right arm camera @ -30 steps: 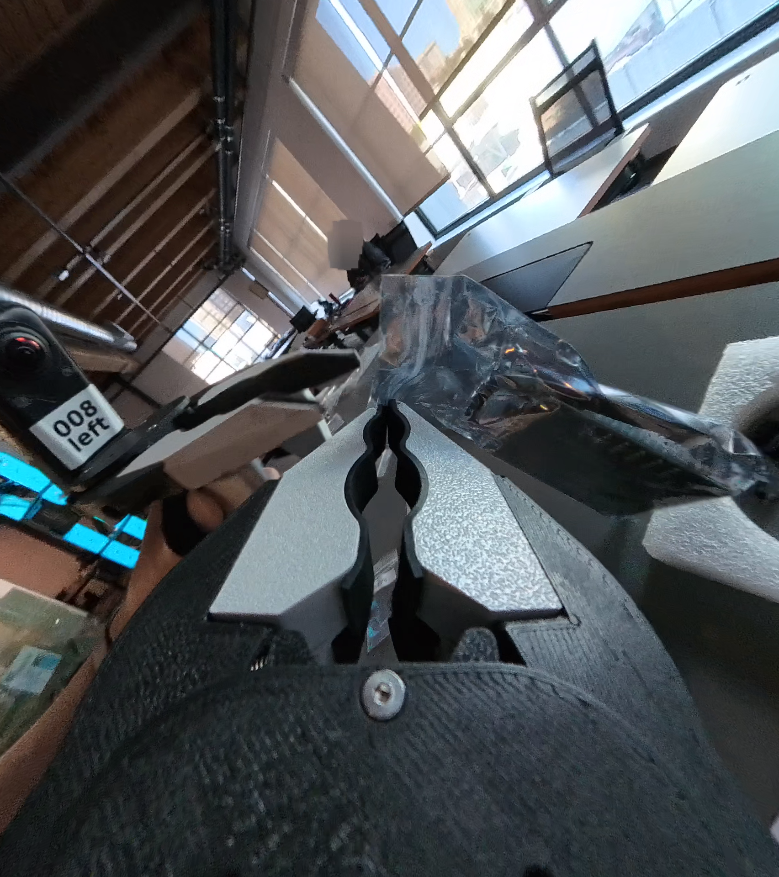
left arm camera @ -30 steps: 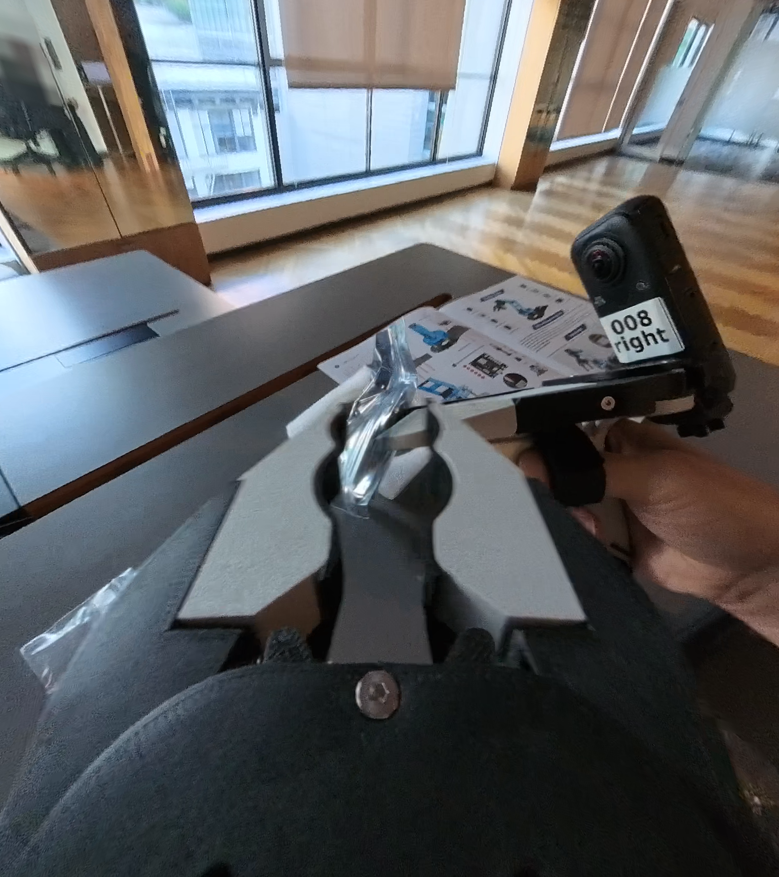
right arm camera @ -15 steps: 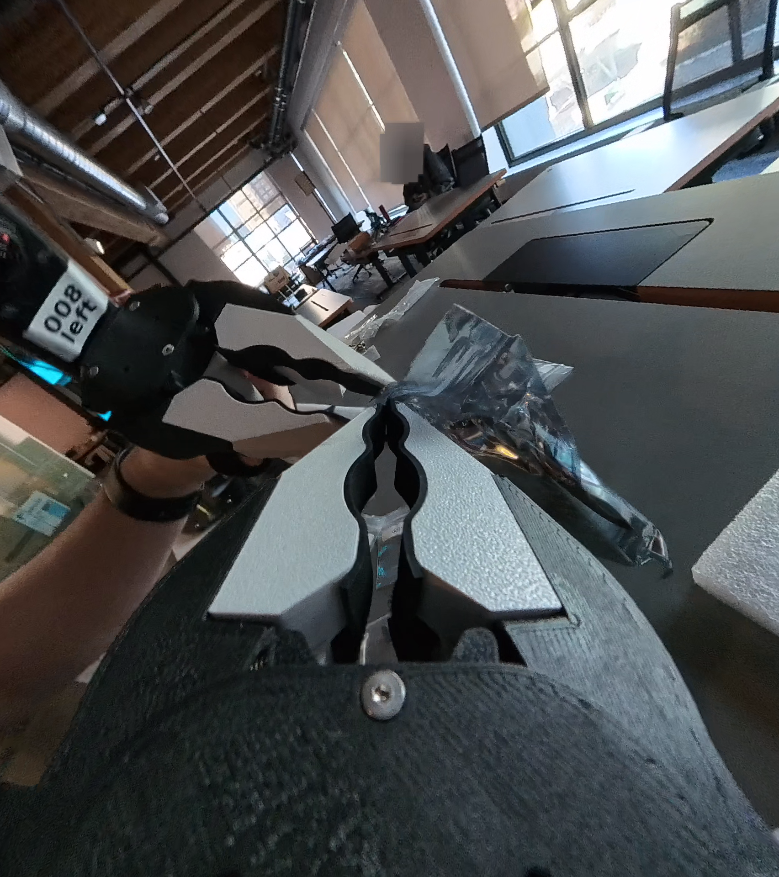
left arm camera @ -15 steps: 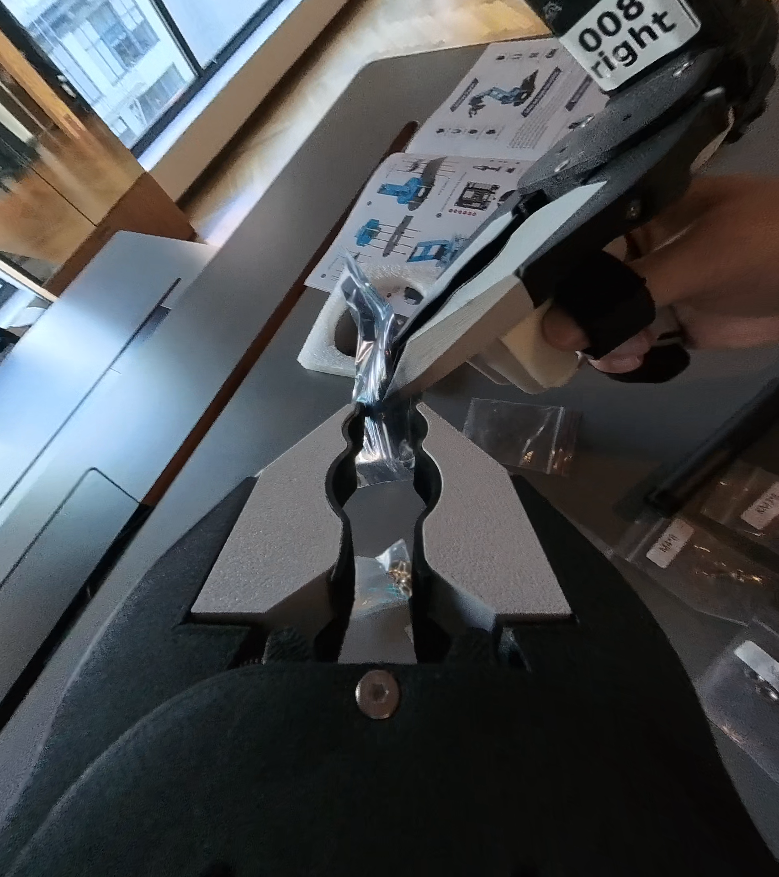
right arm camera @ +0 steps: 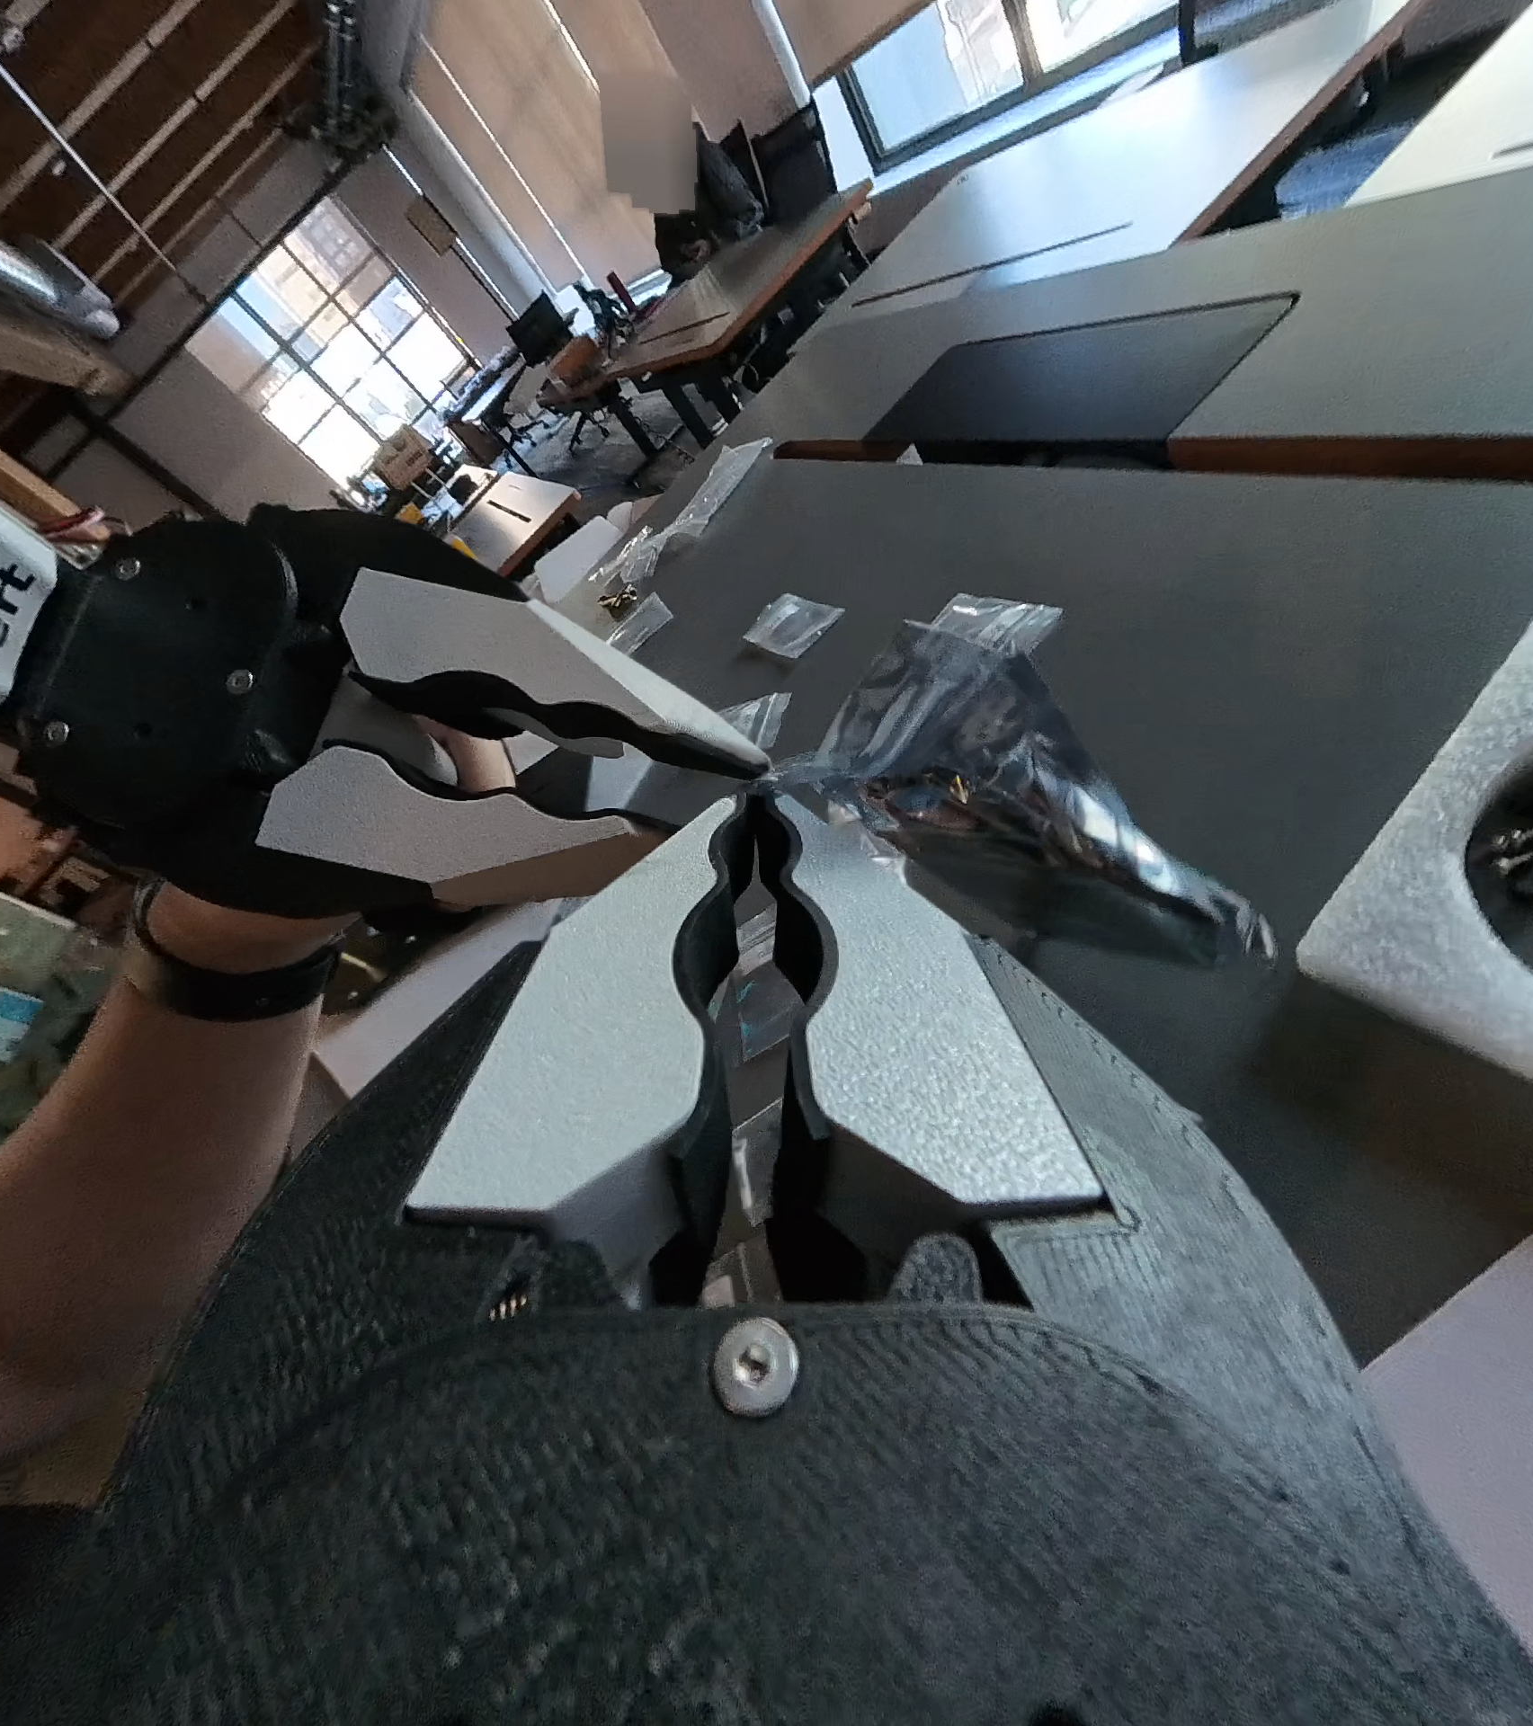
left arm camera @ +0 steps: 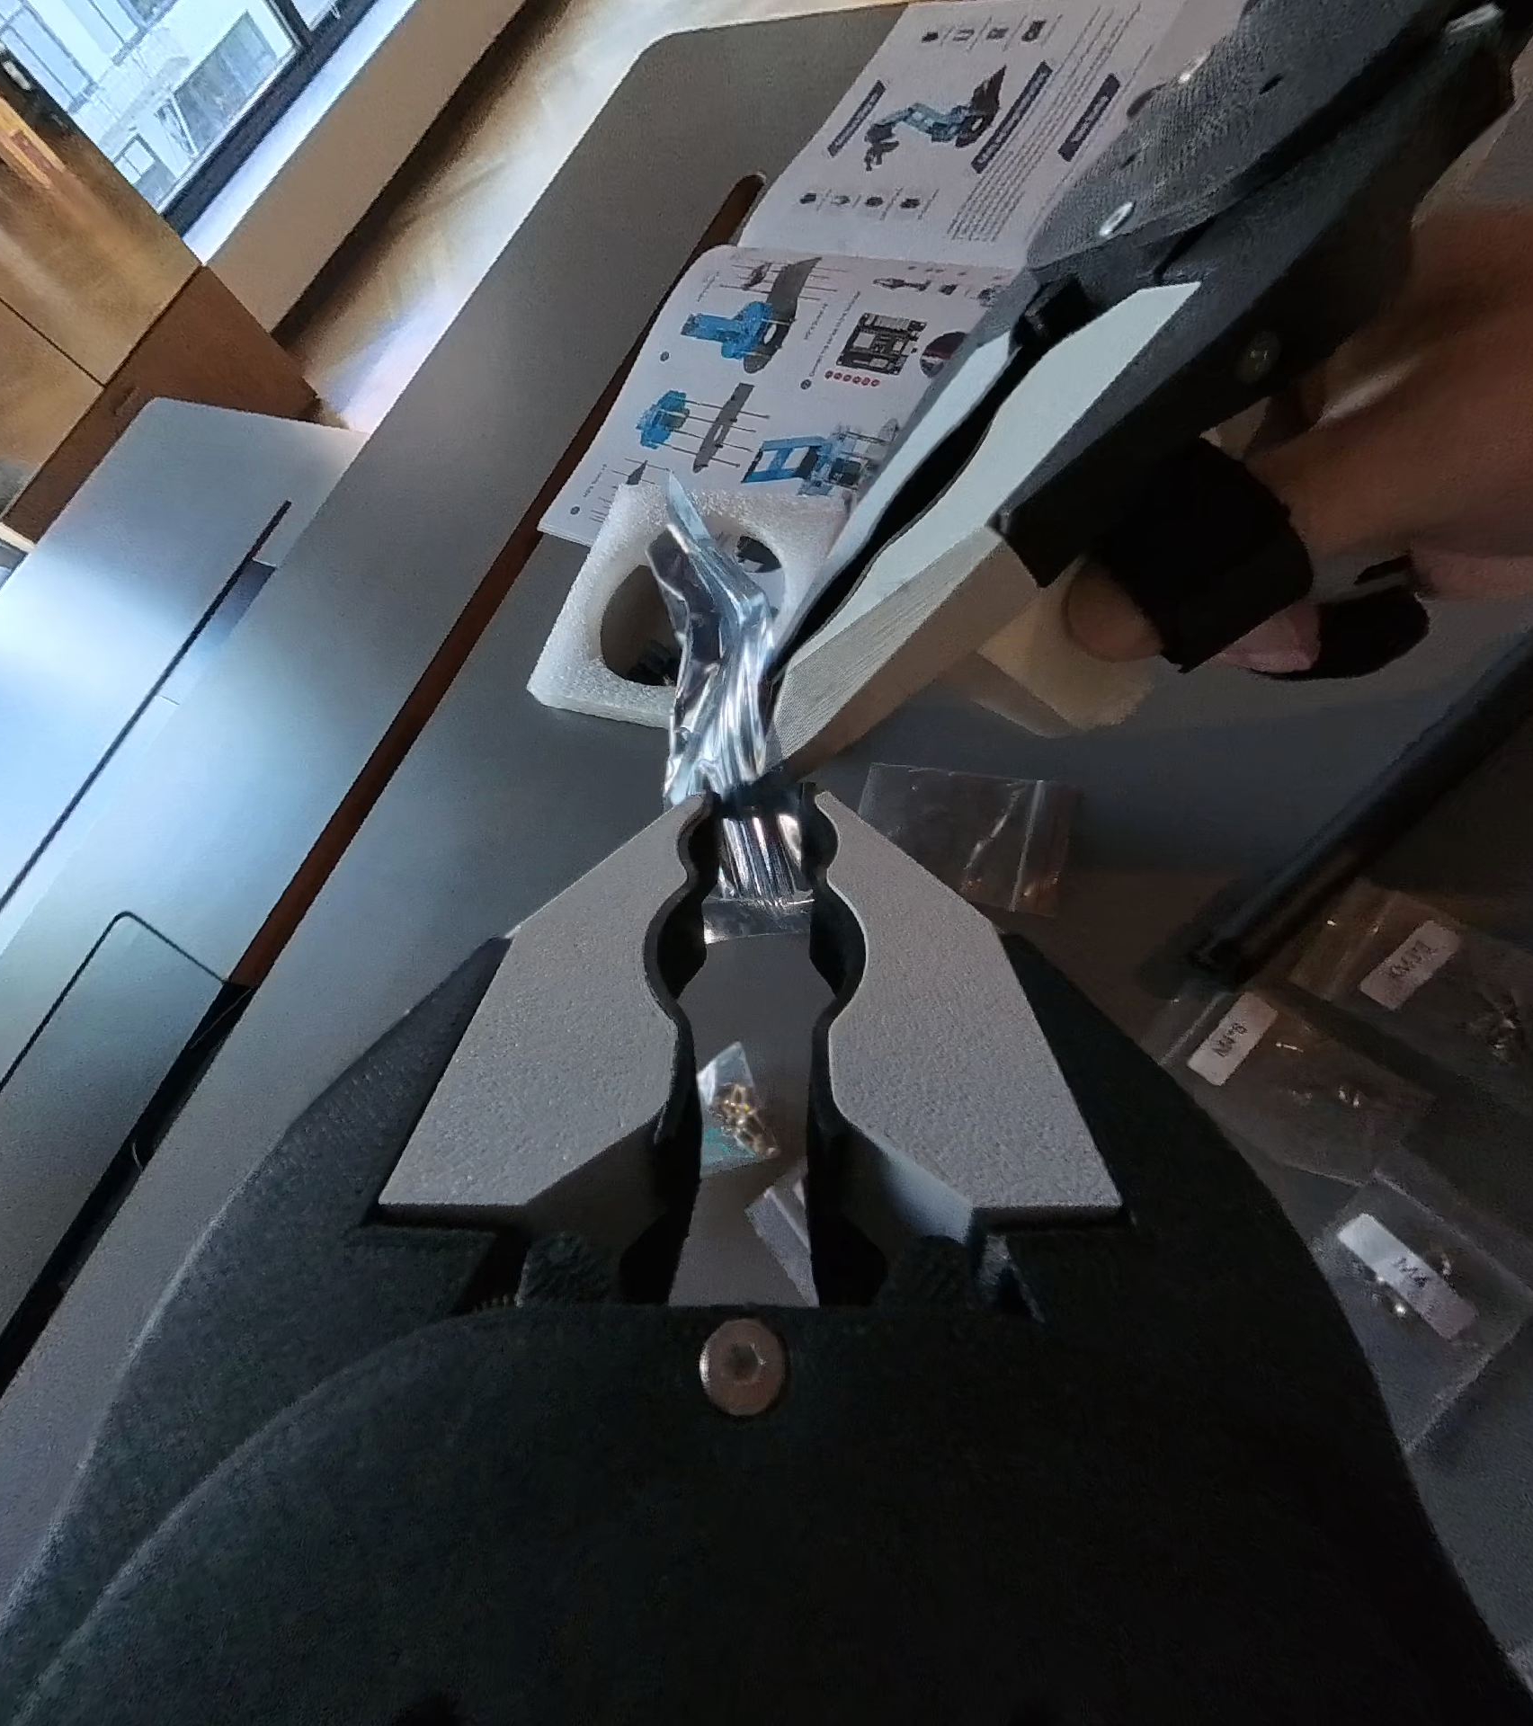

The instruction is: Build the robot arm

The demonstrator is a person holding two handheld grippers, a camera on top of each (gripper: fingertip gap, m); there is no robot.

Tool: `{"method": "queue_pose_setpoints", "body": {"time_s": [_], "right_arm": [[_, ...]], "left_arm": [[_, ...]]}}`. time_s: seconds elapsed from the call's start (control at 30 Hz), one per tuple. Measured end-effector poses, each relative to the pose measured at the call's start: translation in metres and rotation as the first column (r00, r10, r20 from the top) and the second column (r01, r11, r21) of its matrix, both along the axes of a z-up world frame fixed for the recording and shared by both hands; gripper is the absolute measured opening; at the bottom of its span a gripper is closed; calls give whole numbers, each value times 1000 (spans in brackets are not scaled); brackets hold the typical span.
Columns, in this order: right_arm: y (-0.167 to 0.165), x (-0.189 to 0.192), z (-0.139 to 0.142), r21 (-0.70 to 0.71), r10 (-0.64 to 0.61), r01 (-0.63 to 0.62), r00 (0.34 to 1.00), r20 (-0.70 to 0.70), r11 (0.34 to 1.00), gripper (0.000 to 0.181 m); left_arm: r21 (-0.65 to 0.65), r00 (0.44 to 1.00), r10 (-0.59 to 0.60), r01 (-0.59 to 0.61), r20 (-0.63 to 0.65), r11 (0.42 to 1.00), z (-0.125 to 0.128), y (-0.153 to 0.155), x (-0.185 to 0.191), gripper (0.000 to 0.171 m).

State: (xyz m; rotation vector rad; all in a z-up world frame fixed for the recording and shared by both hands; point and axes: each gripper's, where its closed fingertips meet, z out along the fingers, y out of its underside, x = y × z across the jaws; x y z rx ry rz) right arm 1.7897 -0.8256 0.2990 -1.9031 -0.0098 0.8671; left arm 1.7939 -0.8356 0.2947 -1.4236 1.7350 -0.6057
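A shiny silver anti-static bag (left arm camera: 714, 644) hangs in the air between both grippers above the dark table (left arm camera: 482, 766). My left gripper (left arm camera: 758, 808) is shut on the bag's near edge, which is bunched between its tips. My right gripper (right arm camera: 758, 803) is shut on the same corner of the bag (right arm camera: 977, 775), whose body trails to the right with dark parts inside. In the left wrist view the right gripper (left arm camera: 781, 691) comes in from the upper right, held by a hand. In the right wrist view the left gripper (right arm camera: 758, 768) comes in from the left and meets my tips.
A white foam block (left arm camera: 585, 654) with a round hole lies just beyond the bag; it also shows in the right wrist view (right arm camera: 1444, 887). A printed leaflet (left arm camera: 800, 374) lies behind it. Several small clear bags of screws (left arm camera: 977, 831) and a black bar (left arm camera: 1360, 841) lie on the table's right side. Left and right tips are no more than a few centimetres apart. Left tips and right tips are each some 20 cm from the white foam block (left arm camera: 585, 654).
Both grippers have tipped down toward the table with the bag. The left gripper's jaws, wider a second ago, have closed on the bag's edge. The bag hangs more crumpled.
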Motion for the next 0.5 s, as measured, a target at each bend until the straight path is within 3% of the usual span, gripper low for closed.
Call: {"method": "queue_pose_setpoints", "body": {"time_s": [0.23, 0.5], "right_arm": [[-13, -7, -4, -57, 32, -39, 991, -132, 998, 0], [-18, -13, -8, -94, 53, -68, 987, -152, 993, 0]], "left_arm": [[-64, 999, -14, 12, -34, 998, -3, -14, -9, 15], [-145, 998, -38, 31, -45, 989, -5, -21, -16, 15]]}}
